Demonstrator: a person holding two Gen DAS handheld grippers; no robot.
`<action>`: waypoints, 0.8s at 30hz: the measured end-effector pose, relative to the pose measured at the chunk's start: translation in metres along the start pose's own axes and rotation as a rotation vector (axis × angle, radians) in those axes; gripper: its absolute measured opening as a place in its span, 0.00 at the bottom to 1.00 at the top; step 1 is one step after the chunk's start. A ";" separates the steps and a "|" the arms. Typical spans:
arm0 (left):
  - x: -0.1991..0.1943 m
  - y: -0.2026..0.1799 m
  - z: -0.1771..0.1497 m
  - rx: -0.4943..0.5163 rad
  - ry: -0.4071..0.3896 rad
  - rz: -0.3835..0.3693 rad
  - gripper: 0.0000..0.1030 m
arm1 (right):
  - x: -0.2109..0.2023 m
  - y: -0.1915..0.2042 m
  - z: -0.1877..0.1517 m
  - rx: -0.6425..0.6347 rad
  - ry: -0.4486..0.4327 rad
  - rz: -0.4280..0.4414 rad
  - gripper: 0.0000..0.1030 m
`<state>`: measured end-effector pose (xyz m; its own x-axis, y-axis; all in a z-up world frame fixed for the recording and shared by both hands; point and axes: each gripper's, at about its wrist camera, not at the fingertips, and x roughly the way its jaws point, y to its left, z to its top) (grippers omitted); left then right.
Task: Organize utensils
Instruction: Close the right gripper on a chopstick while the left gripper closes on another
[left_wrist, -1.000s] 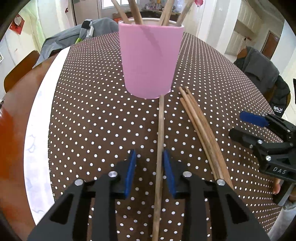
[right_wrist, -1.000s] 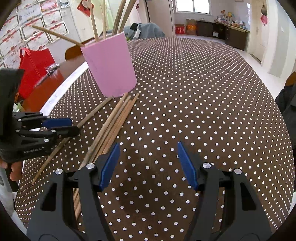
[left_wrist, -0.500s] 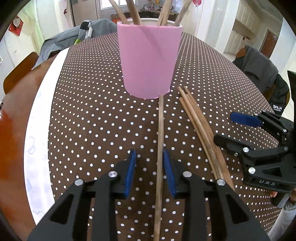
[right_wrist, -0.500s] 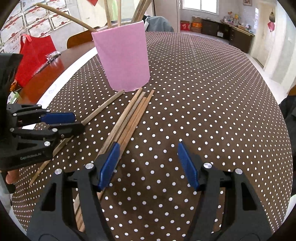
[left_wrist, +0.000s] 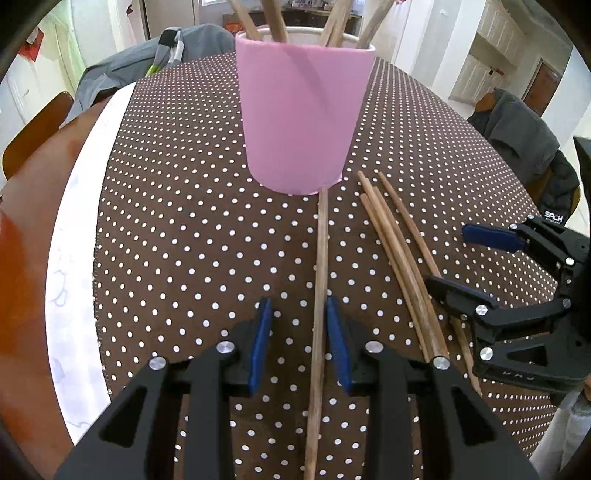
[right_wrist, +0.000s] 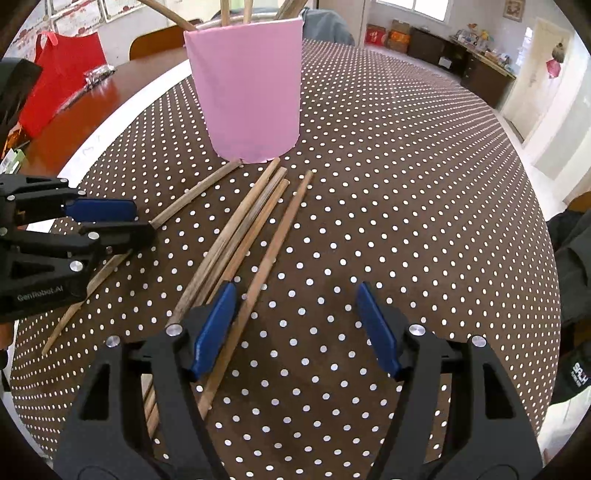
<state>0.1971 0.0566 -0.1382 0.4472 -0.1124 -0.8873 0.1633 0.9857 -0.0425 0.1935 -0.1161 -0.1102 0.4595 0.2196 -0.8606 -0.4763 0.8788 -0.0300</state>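
A home dining room: polka-dot tablecloth (right_wrist: 406, 184), jacket-draped chairs (left_wrist: 517, 136), sideboard (right_wrist: 443, 51) and window behind.

A round worktop (right_wrist: 424, 184) covered by a brown cloth with white dots; a white underlay (left_wrist: 74, 288) and bare reddish wood (left_wrist: 22, 258) show at its edge. Behind it, a wooden chair back (left_wrist: 33, 129) and a grey garment (left_wrist: 147, 59). A dark jacket (left_wrist: 524, 140) hangs over another chair. Pale walls and white cabinet doors (left_wrist: 491, 48) enclose the room. Daylight enters by a window (right_wrist: 417, 5) above a long dark sideboard (right_wrist: 454, 55) with small objects. A red bag (right_wrist: 62, 77) lies on the wood; framed certificates (right_wrist: 85, 11) hang on the wall.
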 end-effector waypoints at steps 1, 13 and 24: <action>0.001 0.000 0.002 0.007 0.004 0.008 0.30 | 0.001 -0.001 0.003 -0.001 0.011 0.011 0.62; -0.002 -0.007 0.000 0.011 -0.008 -0.012 0.06 | 0.003 -0.053 0.022 0.165 0.101 0.202 0.09; -0.050 -0.040 -0.026 0.101 -0.165 -0.067 0.05 | -0.020 -0.085 -0.017 0.250 -0.042 0.356 0.05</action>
<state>0.1450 0.0266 -0.1043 0.5690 -0.2048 -0.7964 0.2810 0.9586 -0.0457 0.2117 -0.2026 -0.0988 0.3322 0.5396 -0.7736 -0.4170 0.8197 0.3927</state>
